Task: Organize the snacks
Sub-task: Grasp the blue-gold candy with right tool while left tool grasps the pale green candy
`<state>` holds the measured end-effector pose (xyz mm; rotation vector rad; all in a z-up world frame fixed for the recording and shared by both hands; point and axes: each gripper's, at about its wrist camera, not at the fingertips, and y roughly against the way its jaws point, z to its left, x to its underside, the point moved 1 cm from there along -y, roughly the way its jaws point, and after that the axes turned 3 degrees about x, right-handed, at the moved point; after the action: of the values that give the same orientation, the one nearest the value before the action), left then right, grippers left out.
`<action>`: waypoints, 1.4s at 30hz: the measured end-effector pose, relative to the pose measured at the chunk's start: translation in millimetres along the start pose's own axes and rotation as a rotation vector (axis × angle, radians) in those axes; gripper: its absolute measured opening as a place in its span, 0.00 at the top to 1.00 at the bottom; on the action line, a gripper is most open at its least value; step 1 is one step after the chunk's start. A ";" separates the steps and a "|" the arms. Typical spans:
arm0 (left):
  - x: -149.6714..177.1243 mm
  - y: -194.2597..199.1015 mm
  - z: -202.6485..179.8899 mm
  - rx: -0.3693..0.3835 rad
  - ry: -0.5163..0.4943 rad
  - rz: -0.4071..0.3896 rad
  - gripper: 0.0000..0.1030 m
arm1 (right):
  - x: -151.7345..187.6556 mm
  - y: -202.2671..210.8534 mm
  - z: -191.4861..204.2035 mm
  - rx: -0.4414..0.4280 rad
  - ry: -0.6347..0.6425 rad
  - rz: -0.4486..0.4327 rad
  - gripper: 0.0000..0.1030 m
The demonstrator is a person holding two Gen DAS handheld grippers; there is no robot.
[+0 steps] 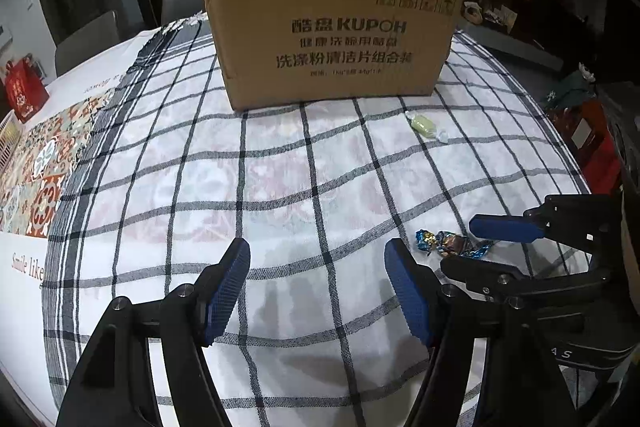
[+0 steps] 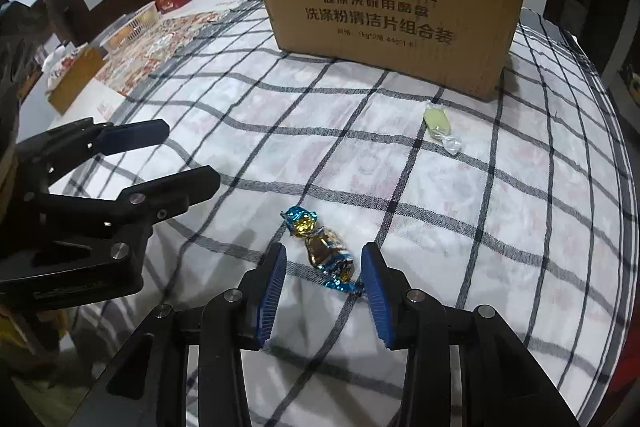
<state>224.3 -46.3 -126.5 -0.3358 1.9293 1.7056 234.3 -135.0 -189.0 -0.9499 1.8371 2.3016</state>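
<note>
The right gripper [image 2: 323, 273] has its jaws apart around a blue candy [image 2: 323, 251], not squeezing it. The left gripper [image 1: 317, 261] is wide and empty.

The blue-and-gold candy [image 2: 322, 251], foil-wrapped with twisted ends, lies flat on the cloth between the right fingers [image 2: 272, 291], its near twist just beside the right-hand pad, no pad pressing it. The pale green candy [image 2: 440, 125] in clear wrap lies well beyond the fingertips, near the open-topped cardboard box [image 2: 392, 7] standing upright farther off.
</note>
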 end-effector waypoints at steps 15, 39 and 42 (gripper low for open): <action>-2.5 -6.5 -4.0 -0.001 -0.016 0.006 0.33 | 4.9 -0.5 -8.1 -0.011 -0.061 -0.043 0.76; -72.9 -40.1 -64.3 0.163 -0.109 -0.100 0.40 | -6.7 60.1 -101.0 0.124 -0.459 -0.400 0.76; -78.9 -53.2 -69.7 0.168 -0.098 -0.083 0.43 | -7.3 56.6 -109.8 0.143 -0.478 -0.428 0.76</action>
<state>301.1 -135.8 -124.5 -0.2603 1.9425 1.4689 264.7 -247.8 -148.1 -0.6222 1.4158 1.8989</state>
